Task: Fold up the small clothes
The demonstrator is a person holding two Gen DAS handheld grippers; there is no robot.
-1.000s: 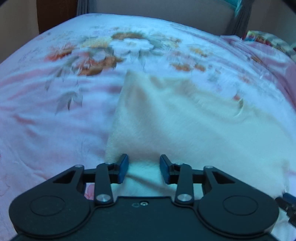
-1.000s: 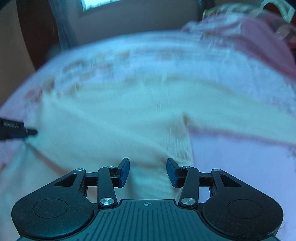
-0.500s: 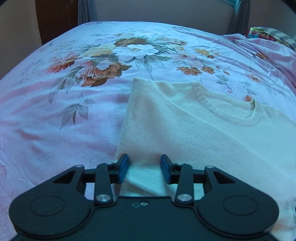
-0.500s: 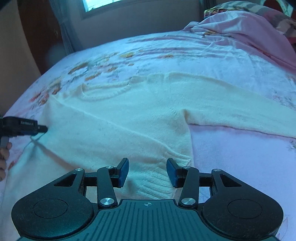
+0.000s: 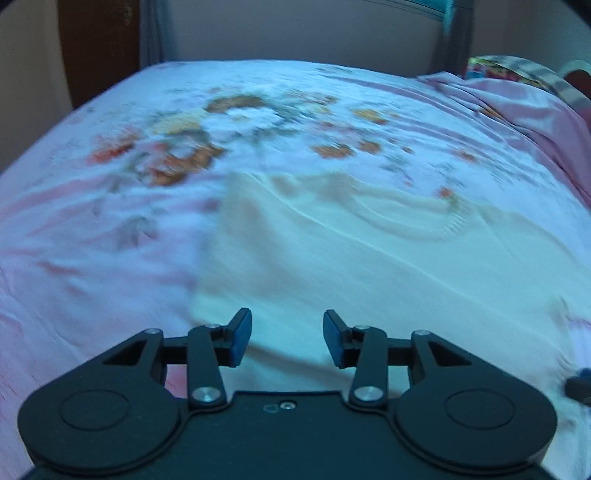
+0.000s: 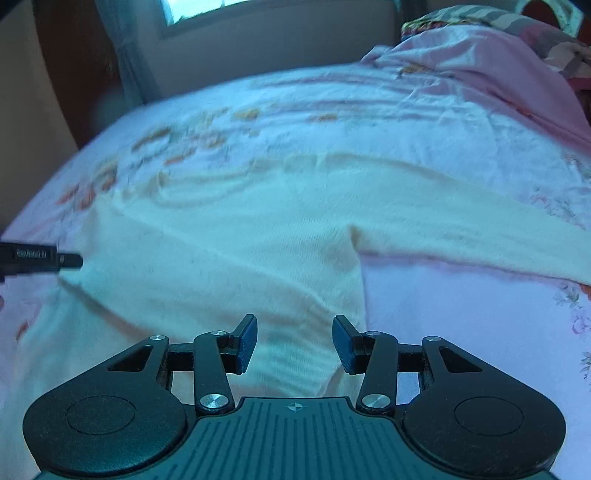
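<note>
A cream knitted sweater (image 5: 369,266) lies spread flat on the floral pink bedsheet (image 5: 110,258), its round neckline (image 5: 424,229) toward the far side. My left gripper (image 5: 287,338) hovers over the sweater's near left part. Its jaws are opening, and the fabric lies below them with no pad pressing on it. In the right wrist view the sweater (image 6: 240,251) stretches one sleeve (image 6: 461,221) out to the right. My right gripper (image 6: 294,343) stands open just above the ribbed hem (image 6: 291,354) near the sweater's right corner. The left gripper's tip (image 6: 70,260) shows at the sweater's left edge.
A bunched pink quilt (image 6: 498,74) and a patterned pillow (image 5: 509,72) lie at the far right of the bed. A wall and a curtain (image 5: 151,33) stand beyond the bed's far edge. Bare sheet (image 6: 461,332) lies right of the hem.
My left gripper has drawn back and up from the sweater's left edge, and its fingers stand a little wider. The right gripper has stayed over the hem.
</note>
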